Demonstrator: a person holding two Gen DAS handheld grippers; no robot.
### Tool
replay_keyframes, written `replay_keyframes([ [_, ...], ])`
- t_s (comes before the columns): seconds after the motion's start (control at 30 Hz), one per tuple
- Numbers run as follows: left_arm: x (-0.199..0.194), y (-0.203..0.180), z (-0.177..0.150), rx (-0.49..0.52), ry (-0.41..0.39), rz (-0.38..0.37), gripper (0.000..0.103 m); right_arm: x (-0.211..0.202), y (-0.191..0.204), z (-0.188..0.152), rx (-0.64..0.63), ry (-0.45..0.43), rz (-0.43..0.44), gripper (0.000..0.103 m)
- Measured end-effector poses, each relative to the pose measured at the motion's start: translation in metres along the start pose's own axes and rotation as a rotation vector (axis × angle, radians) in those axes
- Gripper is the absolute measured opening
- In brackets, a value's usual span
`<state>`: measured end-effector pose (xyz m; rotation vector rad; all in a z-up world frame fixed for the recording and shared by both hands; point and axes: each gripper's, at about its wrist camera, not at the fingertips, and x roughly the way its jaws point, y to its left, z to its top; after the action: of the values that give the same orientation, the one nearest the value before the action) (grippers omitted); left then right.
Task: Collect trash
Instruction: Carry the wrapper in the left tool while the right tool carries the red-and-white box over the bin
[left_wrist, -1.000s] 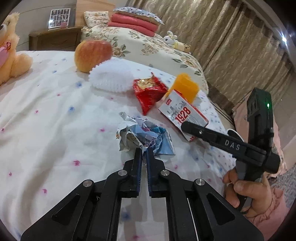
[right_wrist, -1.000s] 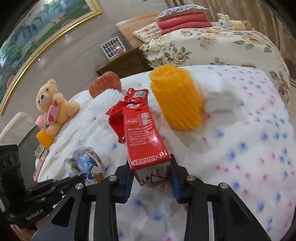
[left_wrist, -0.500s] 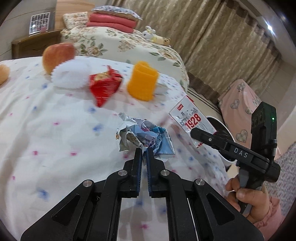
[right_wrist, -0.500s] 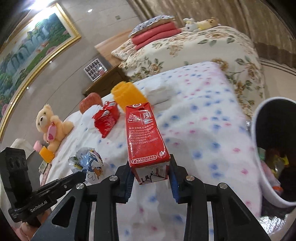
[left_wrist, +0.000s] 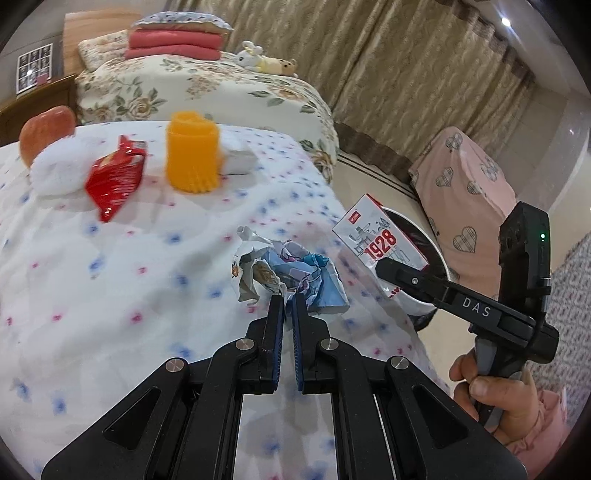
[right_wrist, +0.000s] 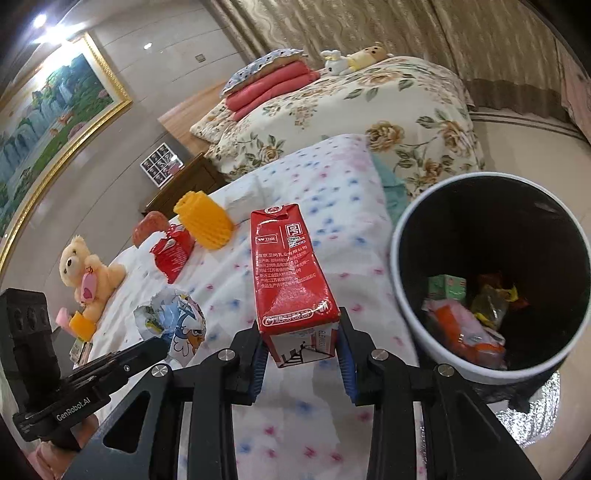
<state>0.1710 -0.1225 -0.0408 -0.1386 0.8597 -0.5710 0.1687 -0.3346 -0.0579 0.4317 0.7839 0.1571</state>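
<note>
My left gripper (left_wrist: 288, 299) is shut on a crumpled blue and white wrapper (left_wrist: 288, 269) and holds it over the bed's right side. My right gripper (right_wrist: 301, 328) is shut on a red and white milk carton (right_wrist: 290, 273), held above the bed edge next to a white trash bin (right_wrist: 491, 273) with trash inside. The carton (left_wrist: 380, 240) and the bin (left_wrist: 424, 240) also show in the left wrist view, with the right gripper's finger in front. The wrapper (right_wrist: 173, 321) shows in the right wrist view. A red snack bag (left_wrist: 116, 181) lies on the bed.
On the dotted bedspread (left_wrist: 110, 277) stand an orange ribbed cup (left_wrist: 192, 155), a white foam net (left_wrist: 55, 173), an apple (left_wrist: 44, 129) and a white tissue pack (left_wrist: 238, 157). A teddy bear (right_wrist: 86, 273) sits far left. A pink heart-print chair (left_wrist: 465, 199) stands beyond the bin.
Both grippers have swung right with their loads. The carton has left the bed's middle and is now beside the bin, which has come into view.
</note>
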Motion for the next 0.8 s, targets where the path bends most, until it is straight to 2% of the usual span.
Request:
replay_keyframes([
  [0.47,0.017,-0.045,0.008,0.087,0.017,-0.033,0.005,-0.033,-0.047,-0.002,0.073,-0.048,-0.061,0.034],
  [0.7,0.017,-0.039,0.004,0.068,0.022,0.027,0.006,-0.037,-0.055,-0.006,0.091,-0.055,-0.056,0.034],
  [0.73,0.017,-0.037,0.003,0.064,0.026,0.035,0.008,-0.036,-0.056,-0.006,0.094,-0.052,-0.054,0.034],
  [0.8,0.021,-0.034,0.001,0.061,0.043,0.066,0.025,-0.034,-0.057,-0.008,0.099,-0.047,-0.049,0.034],
])
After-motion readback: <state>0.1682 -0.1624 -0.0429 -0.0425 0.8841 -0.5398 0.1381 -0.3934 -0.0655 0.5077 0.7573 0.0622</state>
